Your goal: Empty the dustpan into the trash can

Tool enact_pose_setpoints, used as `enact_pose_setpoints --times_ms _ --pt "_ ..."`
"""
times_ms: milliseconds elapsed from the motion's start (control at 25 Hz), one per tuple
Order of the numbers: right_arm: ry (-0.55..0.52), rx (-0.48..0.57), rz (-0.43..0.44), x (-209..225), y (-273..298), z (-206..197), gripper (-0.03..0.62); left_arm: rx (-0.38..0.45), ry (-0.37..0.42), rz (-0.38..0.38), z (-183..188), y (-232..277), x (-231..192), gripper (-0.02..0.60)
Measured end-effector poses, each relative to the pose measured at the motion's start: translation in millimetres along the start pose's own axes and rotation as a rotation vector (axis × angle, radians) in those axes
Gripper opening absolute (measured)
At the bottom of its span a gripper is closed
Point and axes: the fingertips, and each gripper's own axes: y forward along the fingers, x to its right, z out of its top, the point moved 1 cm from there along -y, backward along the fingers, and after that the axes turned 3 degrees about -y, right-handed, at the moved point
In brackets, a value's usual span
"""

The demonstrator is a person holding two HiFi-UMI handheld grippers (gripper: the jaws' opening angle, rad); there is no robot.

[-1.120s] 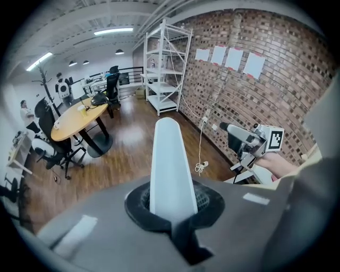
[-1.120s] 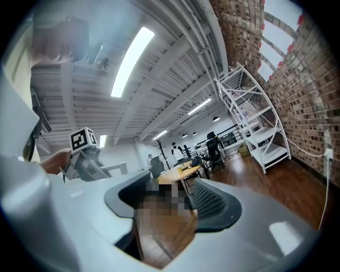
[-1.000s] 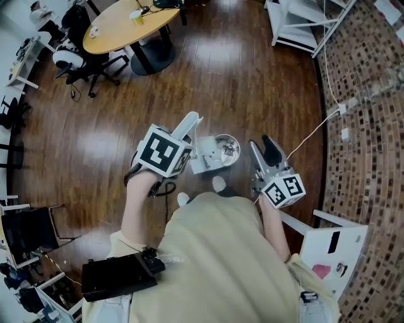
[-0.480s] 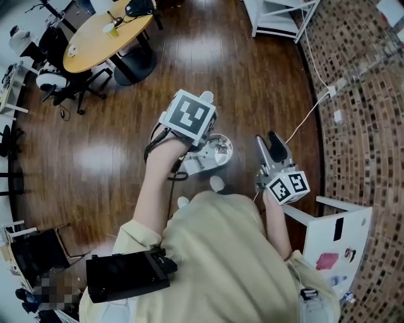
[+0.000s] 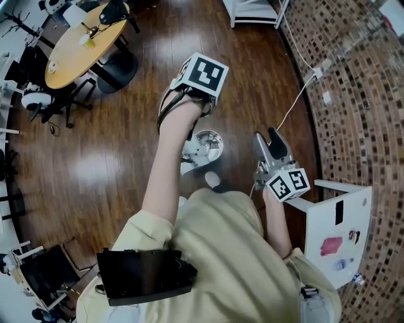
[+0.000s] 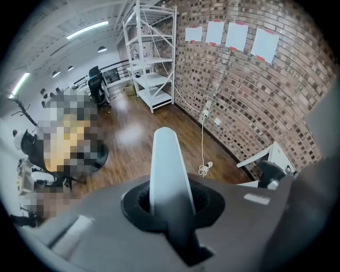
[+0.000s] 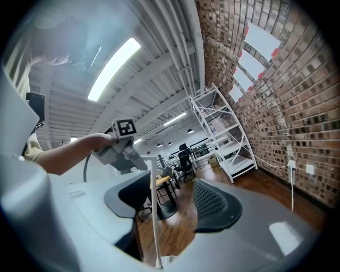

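Since the earlier frames, the left hand-held gripper [image 6: 169, 208] has swung out from beside the person's waist to the end of a stretched arm. In the head view it now stands beyond the trash can [image 5: 220, 144]. The right hand-held gripper [image 5: 266, 140] sits at much the same place in that picture.

Closest in, a flat black device [image 5: 142, 277] lies against the person's beige clothing, and two pale shoe tips [image 5: 213, 180] show on the wooden floor [image 5: 113, 158]. At the right hip, the right hand-held gripper points ahead with its jaws a little apart and nothing between them. A white cabinet [image 5: 322, 224] stands just to its right.

Past the shoes, the round trash can stands on the floor. The white dustpan [image 5: 188, 165] sits at its left side and overlaps the rim in the head view; whether they touch I cannot tell.

Farther out, the left hand-held gripper is pressed together on the dustpan's white handle [image 6: 167, 164], whose tip pokes out beyond the jaws. In the right gripper view the thin handle runs down from that gripper towards the floor.

A white cable [image 5: 293, 104] trails along the floor to the brick wall [image 5: 360, 94] on the right. A round desk [image 5: 76, 53] with chairs stands far off at the left, and a white shelf rack [image 5: 252, 11] stands at the far end.
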Motion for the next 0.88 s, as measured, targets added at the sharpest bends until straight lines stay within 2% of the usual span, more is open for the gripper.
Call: enact_pose_setpoints --times_ms 120,240,400,680,880 --pt "0.005 -0.004 -0.018 8 -6 -2 0.241 -0.021 0.002 -0.004 30 21 13 0.012" --pt "0.005 0.001 -0.024 9 -8 1 0.241 -0.038 0.007 -0.049 66 40 25 0.023" --pt "-0.014 0.013 -0.037 13 -14 10 0.242 -0.078 0.054 -0.08 99 66 33 0.025" --pt "0.001 0.021 -0.089 36 -29 11 0.241 -0.068 0.048 -0.09 114 74 39 0.028" --pt "0.011 0.023 -0.08 37 -26 6 0.241 -0.039 0.021 -0.118 116 76 32 0.032"
